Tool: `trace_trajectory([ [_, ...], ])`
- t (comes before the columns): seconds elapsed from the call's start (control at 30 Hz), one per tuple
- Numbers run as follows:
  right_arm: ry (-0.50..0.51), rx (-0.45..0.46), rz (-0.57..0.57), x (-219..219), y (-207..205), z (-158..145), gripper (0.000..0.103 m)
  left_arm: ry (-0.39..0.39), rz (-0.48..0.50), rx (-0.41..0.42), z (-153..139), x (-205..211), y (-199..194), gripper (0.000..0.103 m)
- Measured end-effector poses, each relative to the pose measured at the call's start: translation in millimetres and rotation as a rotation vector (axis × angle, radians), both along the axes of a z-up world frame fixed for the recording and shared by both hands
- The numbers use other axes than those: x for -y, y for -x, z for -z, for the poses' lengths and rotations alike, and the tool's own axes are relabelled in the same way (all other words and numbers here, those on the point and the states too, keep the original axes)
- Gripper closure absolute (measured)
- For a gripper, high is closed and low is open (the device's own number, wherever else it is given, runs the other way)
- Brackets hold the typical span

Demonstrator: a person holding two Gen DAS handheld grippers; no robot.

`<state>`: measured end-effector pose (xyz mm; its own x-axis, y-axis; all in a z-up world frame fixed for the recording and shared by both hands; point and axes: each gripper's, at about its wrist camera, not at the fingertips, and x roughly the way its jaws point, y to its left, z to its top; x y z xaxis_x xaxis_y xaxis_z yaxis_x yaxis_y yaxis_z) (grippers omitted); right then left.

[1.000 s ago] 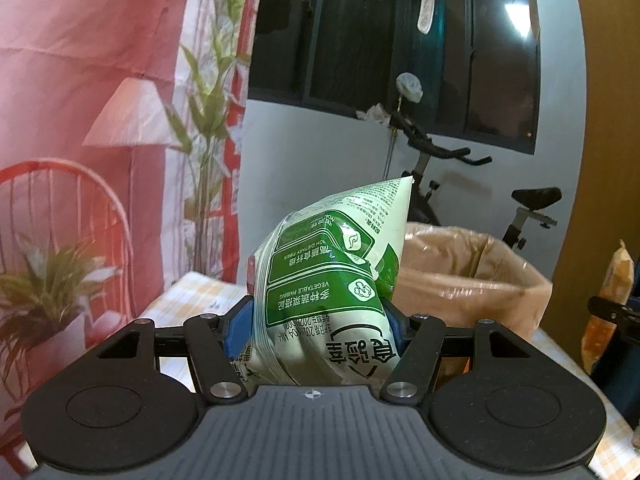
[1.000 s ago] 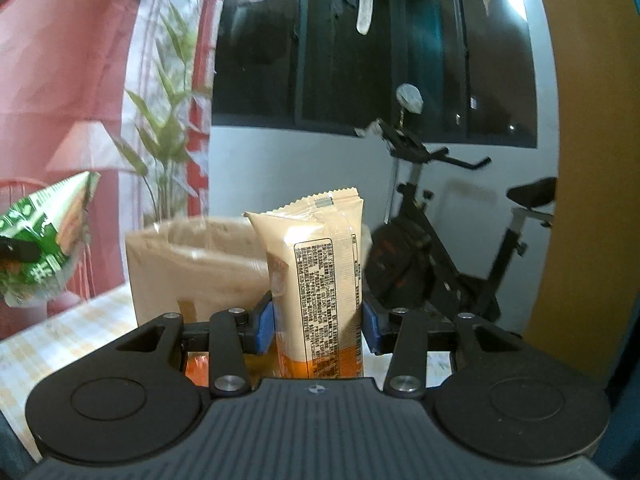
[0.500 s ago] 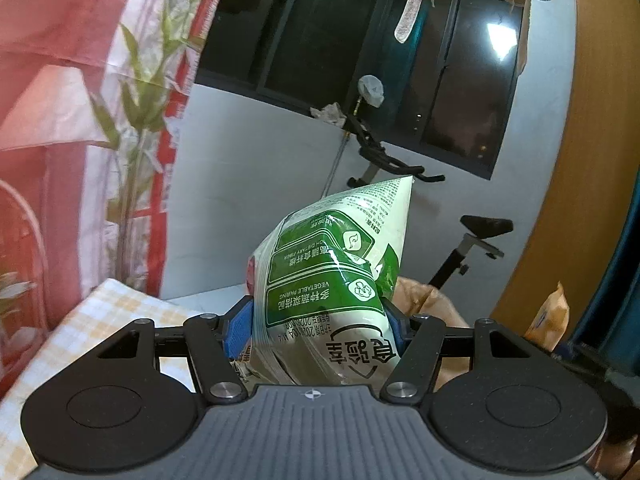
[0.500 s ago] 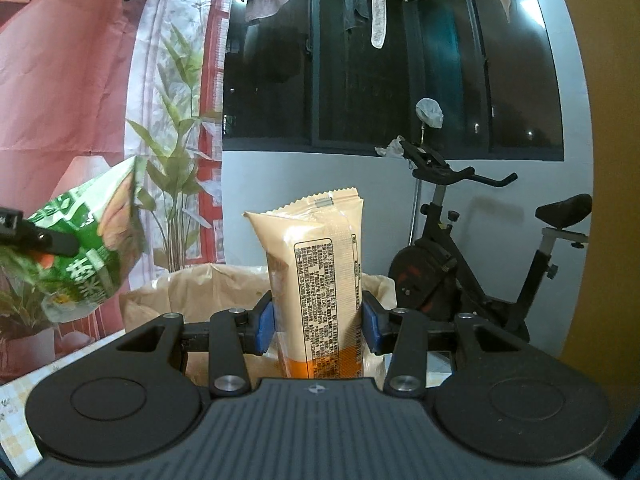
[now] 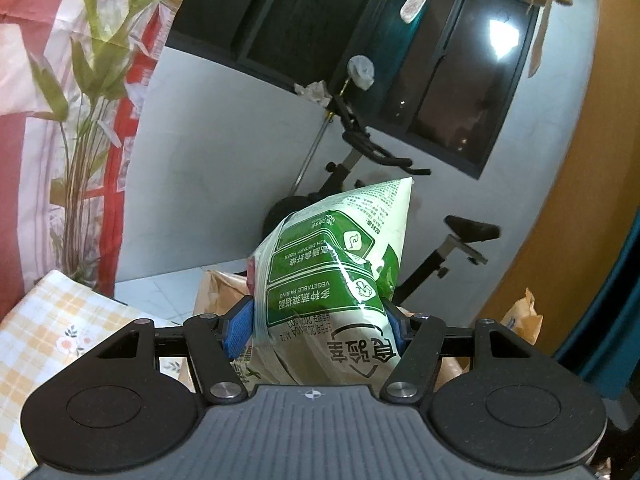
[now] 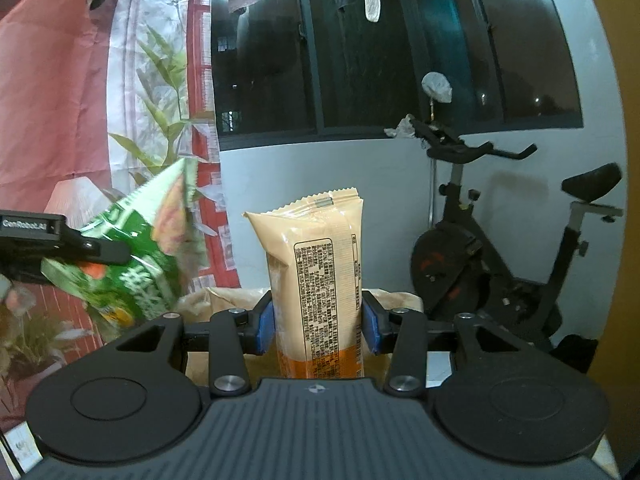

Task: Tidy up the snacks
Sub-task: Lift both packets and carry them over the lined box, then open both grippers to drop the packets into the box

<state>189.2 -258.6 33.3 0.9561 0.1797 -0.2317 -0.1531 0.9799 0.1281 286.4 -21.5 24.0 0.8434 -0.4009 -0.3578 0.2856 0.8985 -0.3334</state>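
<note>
Green snack bag (image 5: 336, 280) sits clamped in our left gripper (image 5: 318, 326); our right gripper (image 6: 318, 322) pinches a tan packet (image 6: 320, 280) before the paper bag (image 6: 224, 300).

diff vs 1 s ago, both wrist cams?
Both hands carried their packets toward the brown paper bag. In the right view the left gripper with the green-and-white snack bag came nearer. Unchanged: both grips, the right gripper on the tan-and-orange snack packet.

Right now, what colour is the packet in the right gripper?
The snack packet is pale tan with an orange lower band and a black text panel, clearest in the right wrist view.
</note>
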Motion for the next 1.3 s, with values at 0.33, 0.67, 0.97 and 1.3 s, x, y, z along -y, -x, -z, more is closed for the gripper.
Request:
trace_trajectory([
  [0.33, -0.009, -0.145, -0.013, -8.2, -47.4, 17.8, 0.058, -0.004, 0.039, -0.150, 32.0, 4.4, -46.7, 0.035],
  [0.67, -0.007, -0.280, 0.040, -7.4, -53.6, 41.3, 0.044, -0.071, 0.023, -0.190, 46.3, -1.5, -51.2, 0.023],
  [0.97, -0.027, -0.260, 0.066, -4.0, -31.8, 29.7, 0.037, -0.106, -0.005, -0.127, 26.6, -5.8, -18.6, 0.022],
  [1.3, -0.068, -0.218, 0.087, -2.1, 7.0, 19.3, 0.037, -0.147, -0.002, -0.033, 12.2, 0.5, -8.8, 0.085],
])
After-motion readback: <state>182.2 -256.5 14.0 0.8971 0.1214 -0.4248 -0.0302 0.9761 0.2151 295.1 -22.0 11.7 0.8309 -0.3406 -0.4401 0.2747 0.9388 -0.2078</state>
